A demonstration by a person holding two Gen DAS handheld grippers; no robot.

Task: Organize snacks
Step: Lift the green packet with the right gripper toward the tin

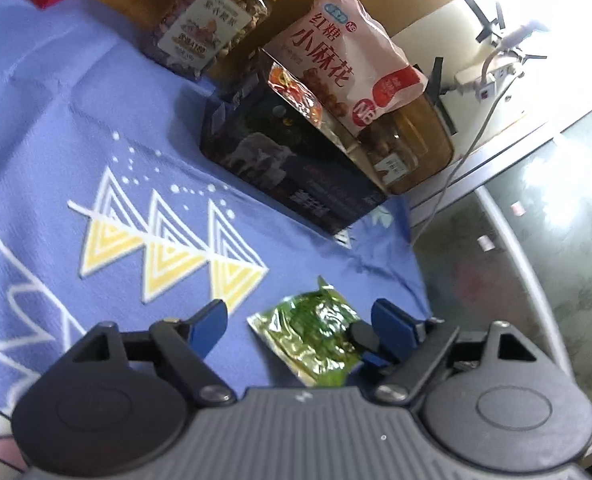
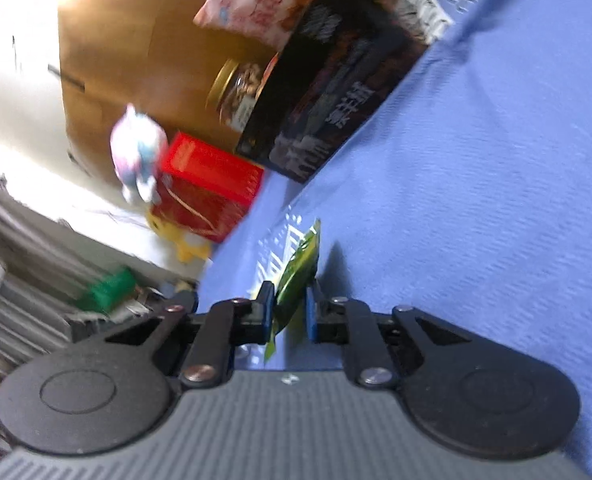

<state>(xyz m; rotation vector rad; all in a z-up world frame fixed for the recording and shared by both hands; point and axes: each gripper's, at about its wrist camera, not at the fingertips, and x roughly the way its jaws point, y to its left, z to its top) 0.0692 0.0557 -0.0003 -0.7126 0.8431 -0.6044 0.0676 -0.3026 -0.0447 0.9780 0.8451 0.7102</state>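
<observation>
Green packet (image 2: 296,276) in right gripper (image 2: 290,312) fingers.

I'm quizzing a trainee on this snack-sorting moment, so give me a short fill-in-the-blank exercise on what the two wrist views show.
1. The right gripper is shut on a small ____ foil packet.
2. The left gripper has its jaws ____.
3. The tablecloth is mostly ____.
4. The pink snack bag stands inside a clear ____.

Missing words: green; open; blue; bin
</observation>
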